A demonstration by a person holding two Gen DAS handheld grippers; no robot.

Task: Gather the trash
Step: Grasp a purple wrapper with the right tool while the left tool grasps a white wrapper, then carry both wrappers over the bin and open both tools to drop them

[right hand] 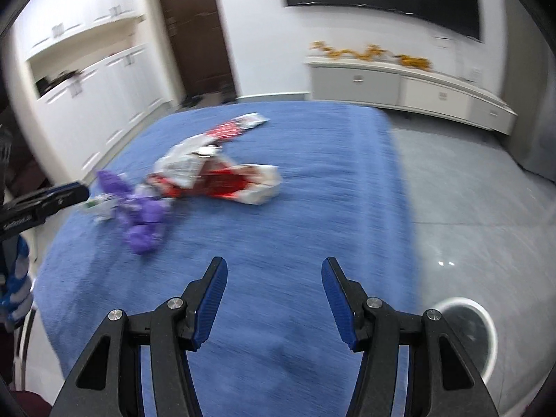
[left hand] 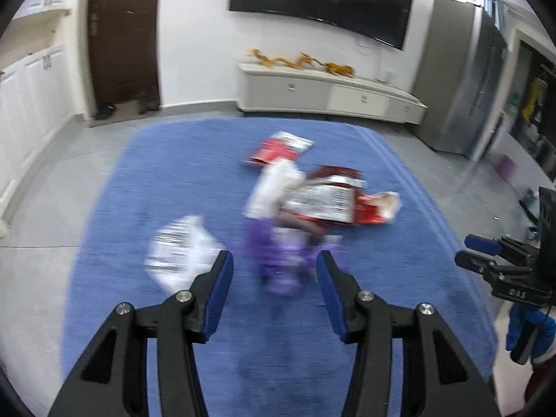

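Note:
Trash lies heaped on a blue-covered table [left hand: 166, 180]. Nearest me is a crumpled purple wrapper [left hand: 281, 267], and a white barcode-printed wrapper [left hand: 180, 253] lies to its left. Behind them are a large red-and-silver snack bag [left hand: 326, 201] and a smaller red wrapper [left hand: 281, 147]. My left gripper [left hand: 274, 257] hovers open over the purple wrapper, with nothing between its pads. My right gripper [right hand: 274, 262] is open over the bare blue cloth [right hand: 312, 191]. From there the purple wrapper [right hand: 146, 219] and the red bag [right hand: 226, 177] sit to its upper left. The picture is blurred.
A round white-rimmed bin [right hand: 465, 333] stands on the grey floor right of the table. Beyond the table are a low white TV cabinet [left hand: 330, 93], a wall TV [left hand: 323, 0], a brown door [left hand: 123, 38] and a grey fridge [left hand: 462, 80]. White cupboards [right hand: 104, 97] line the left wall.

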